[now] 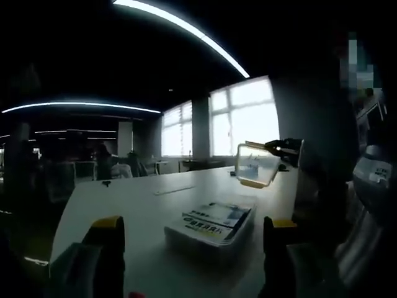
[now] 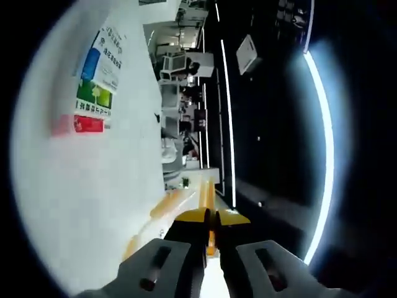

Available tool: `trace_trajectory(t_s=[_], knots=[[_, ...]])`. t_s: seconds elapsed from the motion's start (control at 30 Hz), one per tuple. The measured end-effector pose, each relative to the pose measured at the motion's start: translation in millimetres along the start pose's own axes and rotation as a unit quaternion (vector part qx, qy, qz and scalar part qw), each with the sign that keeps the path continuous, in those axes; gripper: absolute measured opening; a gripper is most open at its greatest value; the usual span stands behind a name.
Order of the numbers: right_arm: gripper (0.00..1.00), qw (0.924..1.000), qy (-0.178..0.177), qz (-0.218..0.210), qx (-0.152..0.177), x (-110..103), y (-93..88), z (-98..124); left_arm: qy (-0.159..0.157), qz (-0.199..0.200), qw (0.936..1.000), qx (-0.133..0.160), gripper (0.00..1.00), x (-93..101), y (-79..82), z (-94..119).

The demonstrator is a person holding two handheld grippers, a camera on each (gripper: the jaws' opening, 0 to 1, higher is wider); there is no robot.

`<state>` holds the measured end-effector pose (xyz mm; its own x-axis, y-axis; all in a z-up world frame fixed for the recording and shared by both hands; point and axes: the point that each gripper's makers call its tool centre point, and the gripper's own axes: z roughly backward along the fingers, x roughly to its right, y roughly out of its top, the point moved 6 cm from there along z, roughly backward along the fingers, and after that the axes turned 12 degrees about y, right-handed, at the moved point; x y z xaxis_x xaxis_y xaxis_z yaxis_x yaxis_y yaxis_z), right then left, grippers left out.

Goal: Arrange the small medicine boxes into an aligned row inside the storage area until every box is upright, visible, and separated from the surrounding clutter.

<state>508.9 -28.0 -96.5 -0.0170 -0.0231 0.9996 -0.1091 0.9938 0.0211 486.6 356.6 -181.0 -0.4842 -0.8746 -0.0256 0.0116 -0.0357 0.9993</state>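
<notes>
Left gripper (image 1: 192,248) jaws apart, right gripper (image 2: 209,239) pinching container (image 1: 257,166)

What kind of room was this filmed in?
Probably an open-plan office: a long white table, bright tall windows, long ceiling strip lights, and chairs at more desks further back.

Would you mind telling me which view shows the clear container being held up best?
The left gripper view: the clear container hangs whole above the table, gripped at its rim by the right gripper. The right gripper view catches just its yellowish rim between shut jaws.
</notes>
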Motion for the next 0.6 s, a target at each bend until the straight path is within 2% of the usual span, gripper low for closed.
trace_trajectory(t_s=[0.27, 0.43, 0.6], knots=[[0.02, 0.9985, 0.001, 0.002, 0.055, 2, 36.7, -13, -0.006, 0.002, 1.0000, -0.007, 0.92, 5.0, 0.8, -1], [0.02, 0.9965, 0.005, 0.016, 0.082, 0, 53.9, -19, -0.007, 0.003, 0.9999, -0.009, 0.92, 7.2, 1.1, -2], [0.02, 0.9954, 0.005, 0.006, 0.096, 4, 62.8, -29, -0.013, 0.016, 0.9996, -0.017, 0.91, 10.2, 0.4, -7]])
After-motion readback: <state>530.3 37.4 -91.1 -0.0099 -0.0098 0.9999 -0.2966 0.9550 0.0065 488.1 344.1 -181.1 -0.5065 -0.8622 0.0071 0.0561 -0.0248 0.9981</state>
